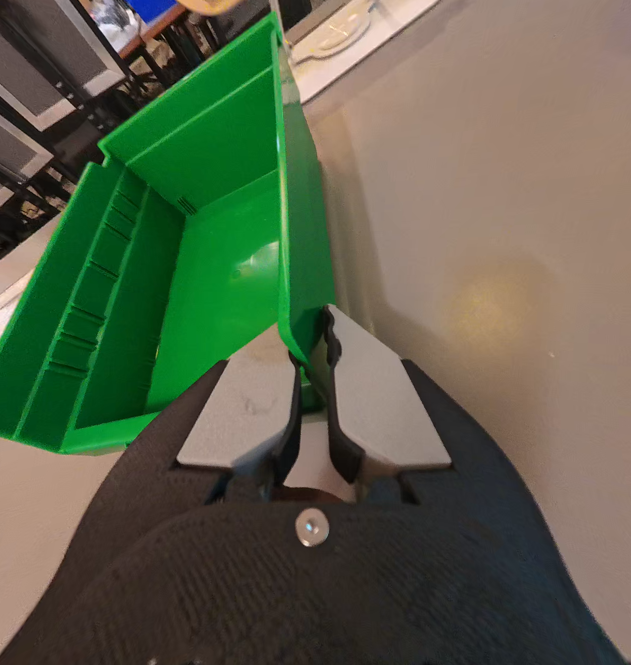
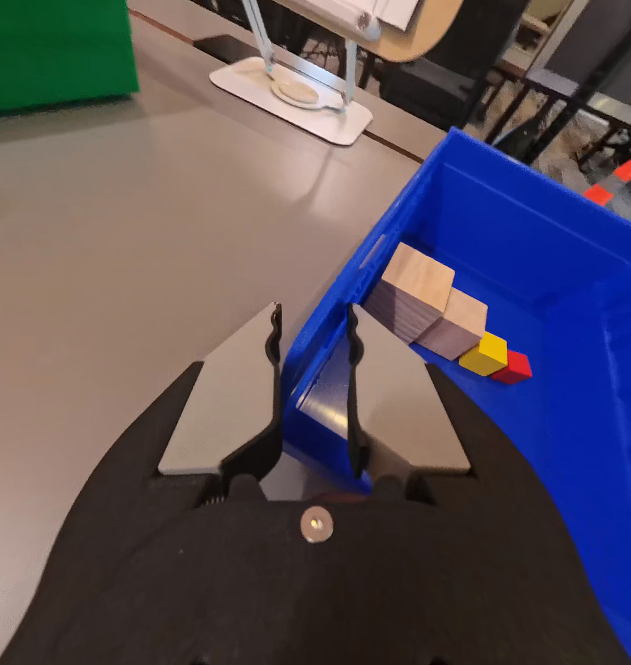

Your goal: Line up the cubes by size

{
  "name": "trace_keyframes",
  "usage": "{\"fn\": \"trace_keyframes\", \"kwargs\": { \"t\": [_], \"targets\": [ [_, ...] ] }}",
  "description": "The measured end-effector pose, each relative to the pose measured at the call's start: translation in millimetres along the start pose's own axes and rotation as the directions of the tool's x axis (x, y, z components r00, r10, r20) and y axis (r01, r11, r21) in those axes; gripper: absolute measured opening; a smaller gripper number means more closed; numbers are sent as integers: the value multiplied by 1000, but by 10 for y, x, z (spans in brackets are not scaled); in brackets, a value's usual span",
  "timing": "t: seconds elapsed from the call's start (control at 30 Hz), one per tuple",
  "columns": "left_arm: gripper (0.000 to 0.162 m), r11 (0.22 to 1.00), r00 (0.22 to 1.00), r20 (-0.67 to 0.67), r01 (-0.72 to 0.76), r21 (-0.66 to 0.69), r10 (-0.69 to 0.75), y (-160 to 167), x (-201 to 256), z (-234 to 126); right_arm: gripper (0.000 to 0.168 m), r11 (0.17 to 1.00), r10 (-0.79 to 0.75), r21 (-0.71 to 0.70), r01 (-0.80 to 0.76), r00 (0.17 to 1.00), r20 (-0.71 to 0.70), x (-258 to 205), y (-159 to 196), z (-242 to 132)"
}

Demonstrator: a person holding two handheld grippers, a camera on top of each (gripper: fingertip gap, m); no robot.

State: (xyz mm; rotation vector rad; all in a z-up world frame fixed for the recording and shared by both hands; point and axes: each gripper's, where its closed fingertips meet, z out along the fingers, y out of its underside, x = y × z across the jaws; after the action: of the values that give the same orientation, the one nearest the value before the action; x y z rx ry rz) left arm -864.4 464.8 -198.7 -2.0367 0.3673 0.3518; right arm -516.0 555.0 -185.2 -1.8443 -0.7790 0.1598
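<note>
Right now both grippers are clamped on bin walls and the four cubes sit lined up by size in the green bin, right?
Not quite: the right wrist view shows the four cubes lined up in the blue bin; the green bin is empty in the left wrist view. Both grippers do straddle bin walls.

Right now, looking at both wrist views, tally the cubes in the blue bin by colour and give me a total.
Plain wood: 2, the large wooden cube and the smaller wooden cube
Yellow: 1, the yellow cube
Red: 1, the red cube
Total: 4 cubes, all in the blue bin; the green bin shows none.
</note>
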Motion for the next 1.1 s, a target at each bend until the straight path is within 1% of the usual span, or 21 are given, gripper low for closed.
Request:
{"fn": "trace_keyframes", "kwargs": {
  "t": [0.07, 0.13, 0.23, 0.33, 0.43, 0.53, 0.67, 0.77, 0.93, 1.0, 1.03, 1.1],
  "targets": [
    [3, 998, 999, 23, 38, 49, -40, -55, -50, -37, 28, 998, 54, -19, -54, 998, -21, 23, 8, 35],
    [3, 985, 994, 35, 103, 138, -108, -133, -116, -142, 22, 996, 82, -32, -83, 996, -43, 17, 26, -17],
    [3, 964, 985, 44, 154, 217, -167, -236, -205, -374, 19, 996, 80, -29, -81, 996, -37, -193, 18, -136],
    [2, 945, 976, 29, 202, 257, -216, -439, -244, -610, 20, 998, 67, -17, -67, 998, -19, -596, -74, -192],
    [3, 916, 964, -32, 262, 304, -265, -753, -229, -906, 21, 998, 61, -2, -61, 998, 0, -1073, -233, -162],
    [3, 899, 956, -84, 293, 326, -281, -1095, -176, -1196, 21, 998, 54, 15, -54, 998, 33, -1609, -439, -72],
    [4, 882, 950, -156, 309, 355, -270, -1609, -116, -1537, 22, 997, 49, 53, -53, 995, 85, -2324, -767, 137],
    [4, 884, 955, -173, 290, 367, -241, -1953, -58, -1740, 25, 995, 61, 67, -71, 988, 144, -2835, -1010, 313],
    [2, 895, 976, -157, 204, 397, -153, -2454, 168, -1909, 39, 991, 100, 49, -121, 944, 313, -3623, -1395, 625],
    [3, 896, 981, -152, 176, 407, -124, -2620, 321, -1921, 43, 997, 46, 45, -65, 940, 337, -3765, -1462, 668],
    [2, 896, 981, -156, 167, 411, -112, -2688, 413, -1923, 49, 998, 5, 54, -24, 944, 331, -3758, -1470, 634],
    [2, 897, 982, -174, 143, 418, -76, -2795, 626, -1917, 55, 993, -53, 116, 15, 941, 334, -3650, -1442, 436]
  ]
}}
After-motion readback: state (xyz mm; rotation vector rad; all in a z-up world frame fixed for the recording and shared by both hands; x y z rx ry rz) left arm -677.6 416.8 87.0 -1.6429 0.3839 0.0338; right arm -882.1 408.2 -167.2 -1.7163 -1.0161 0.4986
